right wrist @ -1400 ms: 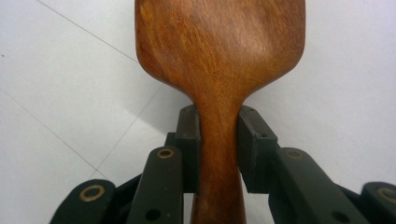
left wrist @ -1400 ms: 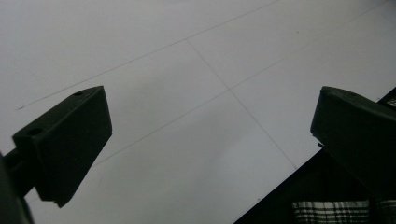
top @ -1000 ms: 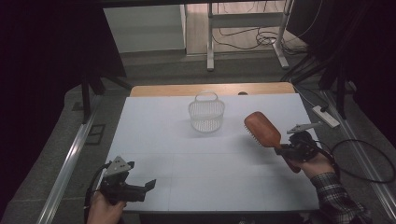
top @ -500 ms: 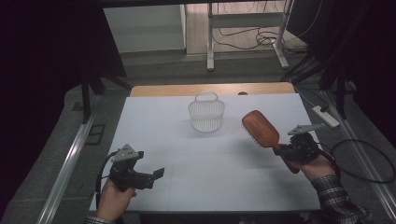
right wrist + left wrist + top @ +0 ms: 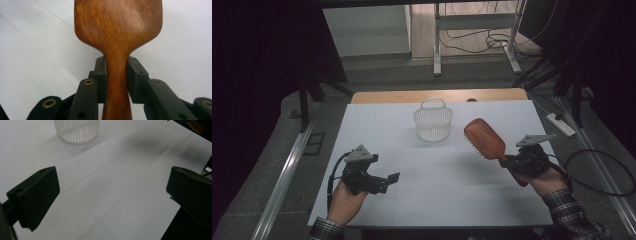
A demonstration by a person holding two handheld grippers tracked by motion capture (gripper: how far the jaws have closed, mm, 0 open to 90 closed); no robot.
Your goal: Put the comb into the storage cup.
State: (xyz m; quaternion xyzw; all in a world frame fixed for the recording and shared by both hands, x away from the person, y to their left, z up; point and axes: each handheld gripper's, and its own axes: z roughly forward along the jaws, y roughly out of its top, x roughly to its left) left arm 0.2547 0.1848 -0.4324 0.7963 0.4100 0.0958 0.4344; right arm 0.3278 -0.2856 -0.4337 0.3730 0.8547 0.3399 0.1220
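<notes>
- The right gripper (image 5: 511, 161), at the right side of the white table (image 5: 437, 200), has its jaws closed on the handle of a brown wooden paddle hairbrush (image 5: 484, 138); in the right gripper view the two black pads press the narrow neck of the hairbrush (image 5: 117, 37) from either side
- The brush head is lifted off the table and slants up and away from the hand, towards the table's middle; its bristles face down and to the left in the high view
- The left gripper (image 5: 384, 181) hangs over the near left part of the table; its jaws stand wide apart with nothing between them, only bare table beneath
- A white slatted plastic basket with a loop handle (image 5: 433, 121) stands upright at the far middle of the table, just beside the brush head but apart from it; the left gripper view has the basket (image 5: 76, 130) ahead, well away from the jaws
</notes>
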